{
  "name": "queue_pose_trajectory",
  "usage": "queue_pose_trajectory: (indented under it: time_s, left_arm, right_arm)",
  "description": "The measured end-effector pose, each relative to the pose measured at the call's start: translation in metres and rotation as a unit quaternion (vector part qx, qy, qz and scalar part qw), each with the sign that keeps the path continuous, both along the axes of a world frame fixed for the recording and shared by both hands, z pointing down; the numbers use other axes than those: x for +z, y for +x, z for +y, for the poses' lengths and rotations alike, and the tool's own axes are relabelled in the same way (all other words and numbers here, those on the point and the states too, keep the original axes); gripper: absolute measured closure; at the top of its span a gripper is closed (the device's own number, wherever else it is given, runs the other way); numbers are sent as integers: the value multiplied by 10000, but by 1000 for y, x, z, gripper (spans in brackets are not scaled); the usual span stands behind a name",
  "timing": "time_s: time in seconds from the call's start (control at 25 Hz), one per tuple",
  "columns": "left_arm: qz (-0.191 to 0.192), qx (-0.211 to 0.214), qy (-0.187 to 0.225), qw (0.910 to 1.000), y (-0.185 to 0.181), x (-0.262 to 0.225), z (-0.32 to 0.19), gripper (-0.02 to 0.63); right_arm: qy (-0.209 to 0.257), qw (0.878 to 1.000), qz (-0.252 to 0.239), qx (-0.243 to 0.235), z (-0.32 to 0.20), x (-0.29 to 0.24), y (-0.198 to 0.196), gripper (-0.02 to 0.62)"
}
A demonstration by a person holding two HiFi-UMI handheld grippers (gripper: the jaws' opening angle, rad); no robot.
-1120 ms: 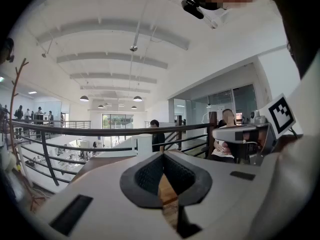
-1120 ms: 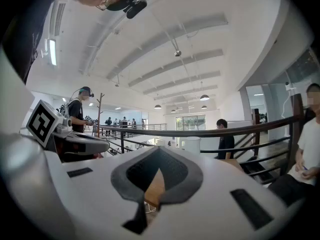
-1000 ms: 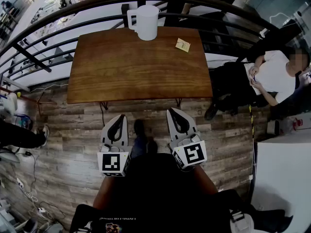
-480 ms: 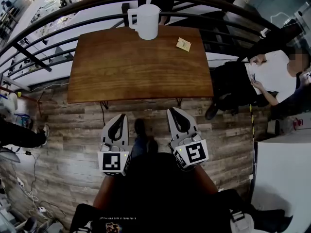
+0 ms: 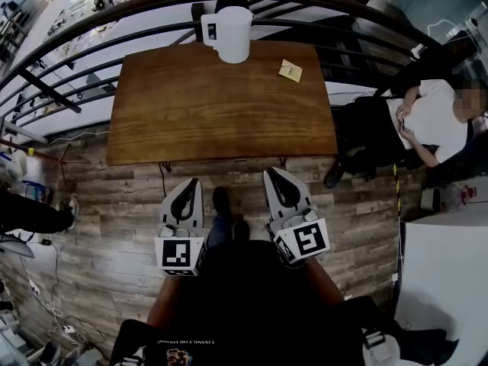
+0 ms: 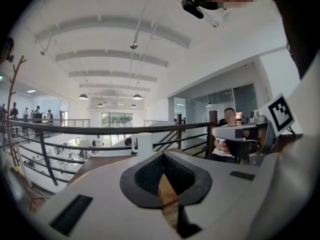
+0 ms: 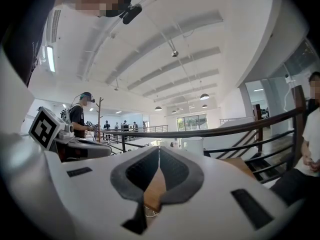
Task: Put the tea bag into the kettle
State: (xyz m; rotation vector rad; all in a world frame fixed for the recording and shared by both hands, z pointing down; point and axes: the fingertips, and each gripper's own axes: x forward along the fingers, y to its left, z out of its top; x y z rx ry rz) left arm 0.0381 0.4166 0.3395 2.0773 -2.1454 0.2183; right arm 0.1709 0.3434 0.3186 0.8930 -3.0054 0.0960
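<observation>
A white kettle (image 5: 229, 33) with a handle on its left stands at the far edge of the brown wooden table (image 5: 198, 105). It shows as a white cylinder beyond the jaws in the left gripper view (image 6: 144, 144) and the right gripper view (image 7: 193, 145). A small yellowish tea bag (image 5: 289, 71) lies flat on the table's far right part. My left gripper (image 5: 191, 181) and right gripper (image 5: 269, 172) hang side by side over the floor, short of the table's near edge. Both are shut with nothing between their jaws.
A dark metal railing (image 5: 91, 29) curves round the table's far and left sides. A seated person in a white top (image 5: 427, 120) is to the right of the table. A white surface (image 5: 442, 280) lies at the right. Plank flooring (image 5: 99, 227) is under me.
The view has shifted slightly; both grippers sit a touch lower and to the right in the head view. Jaws stay shut. Kettle and tea bag have not moved.
</observation>
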Motion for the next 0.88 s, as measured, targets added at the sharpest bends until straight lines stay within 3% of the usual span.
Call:
queue_pose_trajectory:
  time_s: [0.32, 0.88]
  left_arm:
    - [38, 27, -98, 9999, -23, 3, -31, 601]
    - [60, 270, -201, 9994, -82, 7, -115, 601]
  right_arm:
    - [-60, 9999, 90, -132, -27, 3, -25, 577]
    - [-169, 9997, 162, 96, -107, 7, -81, 577]
